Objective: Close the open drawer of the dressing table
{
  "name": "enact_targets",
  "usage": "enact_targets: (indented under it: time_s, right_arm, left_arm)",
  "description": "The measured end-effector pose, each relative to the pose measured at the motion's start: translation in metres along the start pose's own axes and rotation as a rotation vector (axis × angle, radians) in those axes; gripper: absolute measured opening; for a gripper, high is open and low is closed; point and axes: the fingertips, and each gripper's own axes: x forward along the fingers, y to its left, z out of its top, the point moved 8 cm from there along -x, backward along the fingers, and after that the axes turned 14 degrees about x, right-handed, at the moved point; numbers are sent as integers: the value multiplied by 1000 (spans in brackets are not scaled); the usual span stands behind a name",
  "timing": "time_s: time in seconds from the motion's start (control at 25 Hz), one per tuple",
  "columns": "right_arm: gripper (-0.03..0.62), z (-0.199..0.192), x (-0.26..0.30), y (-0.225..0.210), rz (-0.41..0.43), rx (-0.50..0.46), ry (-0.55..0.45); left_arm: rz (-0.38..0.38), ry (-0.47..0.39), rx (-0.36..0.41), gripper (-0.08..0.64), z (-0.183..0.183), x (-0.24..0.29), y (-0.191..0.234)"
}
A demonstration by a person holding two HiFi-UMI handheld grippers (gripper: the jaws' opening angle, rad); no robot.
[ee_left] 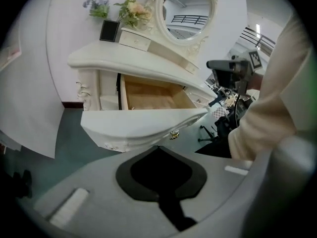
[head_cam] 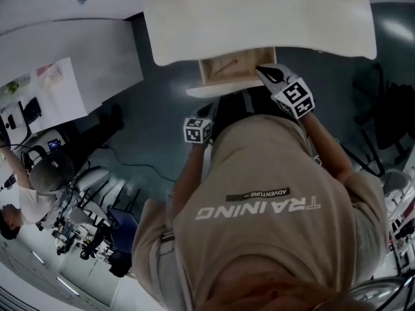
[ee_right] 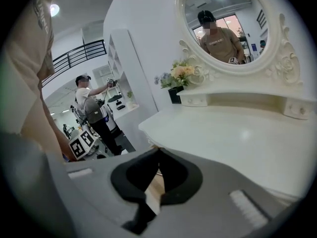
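The white dressing table [head_cam: 259, 24] has its centre drawer [head_cam: 227, 71] pulled out, and the wooden inside [ee_left: 153, 95] shows. In the left gripper view the curved drawer front [ee_left: 138, 128] with a small brass handle [ee_left: 174, 134] is just ahead of my left gripper [ee_left: 158, 148]. That gripper is shut, holds nothing and stands a little short of the front. In the head view the left gripper [head_cam: 206, 112] is below the drawer front [head_cam: 214, 91]. My right gripper [head_cam: 264, 72] is shut at the drawer's right side. Its tips [ee_right: 158, 151] are just under the tabletop edge [ee_right: 208, 133].
An oval mirror [ee_right: 230, 26], a flower vase [ee_right: 179, 78] and a small black frame [ee_left: 109, 30] stand on the table's upper shelf. A white partition [head_cam: 71, 63] is to the left. Another person with grippers [ee_right: 91, 108] stands among equipment further left.
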Motion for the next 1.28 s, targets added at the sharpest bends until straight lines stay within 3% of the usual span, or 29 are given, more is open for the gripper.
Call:
enact_targets:
  time_s: [0.36,0.6,0.84,1.28]
  right_arm:
    - [-2,41,-9,36,20,-146,-126]
    - [-2,53,-18,31,-19,-175,-142]
    - [-2,58,-19,23,-53,-130,-171]
    - [-2,79,-22,6,-115,-75,-230]
  left_arm:
    - [-72,49,16,6,2,25,25]
    - [-129,72,96,6,15,34,33]
    - [-153,105,142,6,40,43,45]
    - [-192,126,154,6,80,56,72]
